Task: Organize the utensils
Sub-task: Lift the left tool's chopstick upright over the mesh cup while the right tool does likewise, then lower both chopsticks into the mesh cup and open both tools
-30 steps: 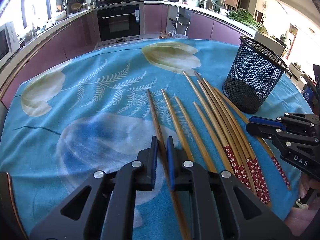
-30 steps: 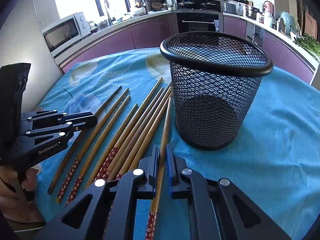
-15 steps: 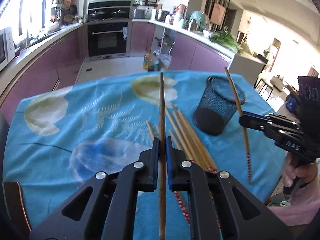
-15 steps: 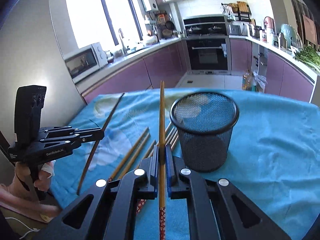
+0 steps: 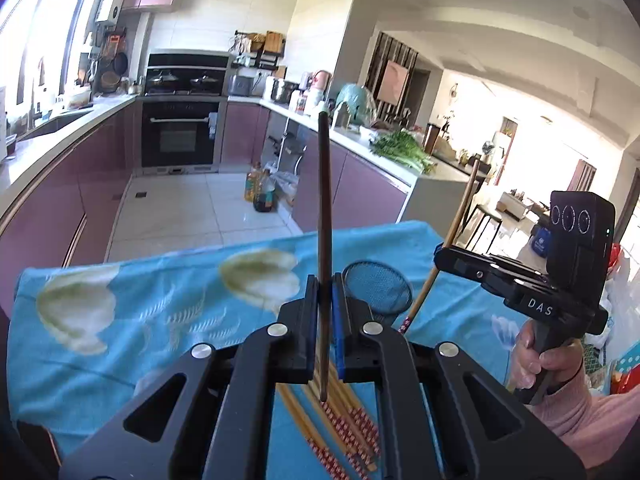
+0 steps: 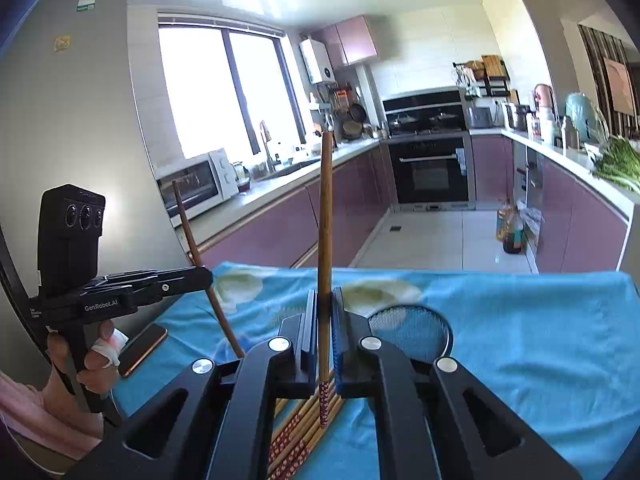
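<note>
Left wrist view: my left gripper (image 5: 325,330) is clamped on a dark chopstick (image 5: 324,216) standing upright at frame centre; mesh cup (image 5: 378,289) just right of it on the blue cloth (image 5: 120,320); loose chopsticks (image 5: 340,428) lie below.
Same view, right edge: my right gripper (image 5: 442,258) pinches a lighter chopstick (image 5: 456,228).
Right wrist view: I see that lighter chopstick (image 6: 325,240) held upright at centre, the cup (image 6: 412,330) lower right, a phone (image 6: 142,350) lower left.

White letters reading "DAS" are showing on the side of the right gripper (image 5: 440,258). "GenRobot.AI" is showing in white on the body of the left gripper (image 6: 206,276). The stickers on the fridge (image 6: 88,80) are too small to read.
</note>
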### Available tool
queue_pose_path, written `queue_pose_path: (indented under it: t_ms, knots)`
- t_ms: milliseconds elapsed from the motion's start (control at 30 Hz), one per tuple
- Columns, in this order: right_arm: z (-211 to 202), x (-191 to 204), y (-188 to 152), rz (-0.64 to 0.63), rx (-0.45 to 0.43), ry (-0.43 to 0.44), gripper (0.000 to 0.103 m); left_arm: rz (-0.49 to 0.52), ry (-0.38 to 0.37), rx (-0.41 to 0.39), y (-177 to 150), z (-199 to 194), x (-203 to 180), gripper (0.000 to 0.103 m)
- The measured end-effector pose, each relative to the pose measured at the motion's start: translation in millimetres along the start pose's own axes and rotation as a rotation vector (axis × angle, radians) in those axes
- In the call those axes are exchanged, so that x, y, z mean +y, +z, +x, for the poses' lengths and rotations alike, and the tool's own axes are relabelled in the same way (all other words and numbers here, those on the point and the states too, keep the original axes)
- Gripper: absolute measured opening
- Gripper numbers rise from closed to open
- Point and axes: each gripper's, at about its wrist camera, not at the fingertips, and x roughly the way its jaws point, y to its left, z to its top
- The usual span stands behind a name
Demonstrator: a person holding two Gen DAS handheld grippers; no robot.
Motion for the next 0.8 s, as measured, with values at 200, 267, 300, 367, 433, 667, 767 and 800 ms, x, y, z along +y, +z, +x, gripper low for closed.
queue_pose_path:
  t_ms: [200, 267, 300, 367, 433, 667, 767, 800]
  knots:
    - [-8, -6, 31, -0.045, -0.057, -0.027, 0.005, 0.015, -0.072, -0.067, 50, 2, -24, 0.007]
    - [-11, -10, 39, -0.048, -0.074, -0.038, 0.005, 0.029, -0.083, -0.088, 65, 4, -35, 0.007]
    - [-11, -12, 43, -0.054, -0.084, -0.048, 0.005, 0.032, -0.083, -0.095, 71, 7, -43, 0.007]
    - [-11, -16, 48, -0.064, -0.096, -0.067, 0.005, 0.046, -0.098, -0.099, 82, 13, -56, 0.007]
    - [-5, -23, 49, -0.069, -0.089, -0.096, 0.005, 0.062, -0.087, -0.080, 87, 28, -66, 0.007]
    - [34, -41, 28, -0.043, 0.066, -0.118, 0.005, 0.085, -0.049, 0.070, 61, 86, -81, 0.007]
    - [51, -46, 17, -0.031, 0.143, -0.128, 0.005, 0.098, -0.038, 0.135, 45, 108, -82, 0.007]
    - [58, -50, 14, -0.023, 0.169, -0.137, 0.005, 0.104, -0.034, 0.153, 40, 117, -80, 0.008]
